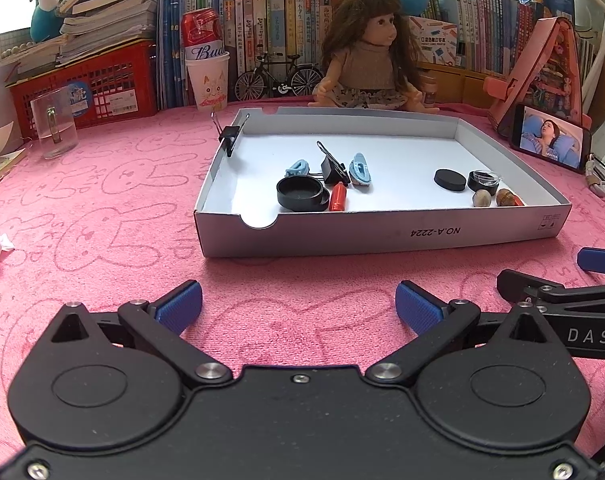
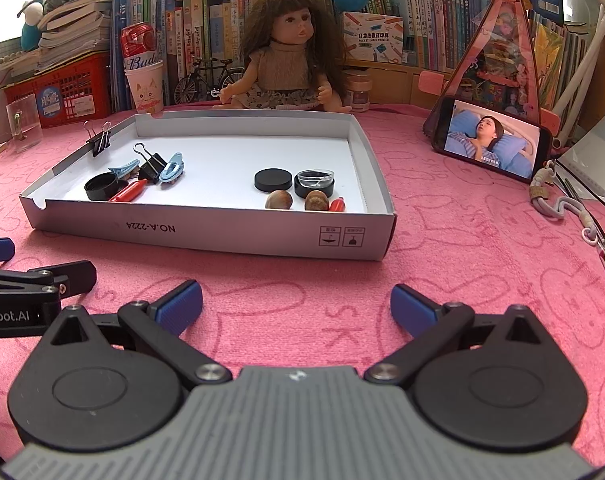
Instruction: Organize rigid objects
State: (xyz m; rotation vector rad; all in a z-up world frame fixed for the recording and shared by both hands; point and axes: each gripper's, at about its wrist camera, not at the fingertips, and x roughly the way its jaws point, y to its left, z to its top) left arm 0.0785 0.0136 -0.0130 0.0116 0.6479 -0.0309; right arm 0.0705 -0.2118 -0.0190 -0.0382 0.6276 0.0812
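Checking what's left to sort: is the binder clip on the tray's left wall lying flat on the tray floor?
No. The binder clip is clamped onto the tray wall's top edge, handles up.

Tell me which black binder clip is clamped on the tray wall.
The smaller black binder clip at the white cardboard tray's left wall grips its rim. The larger black binder clip lies on the tray floor between two light-blue plastic hair clips.
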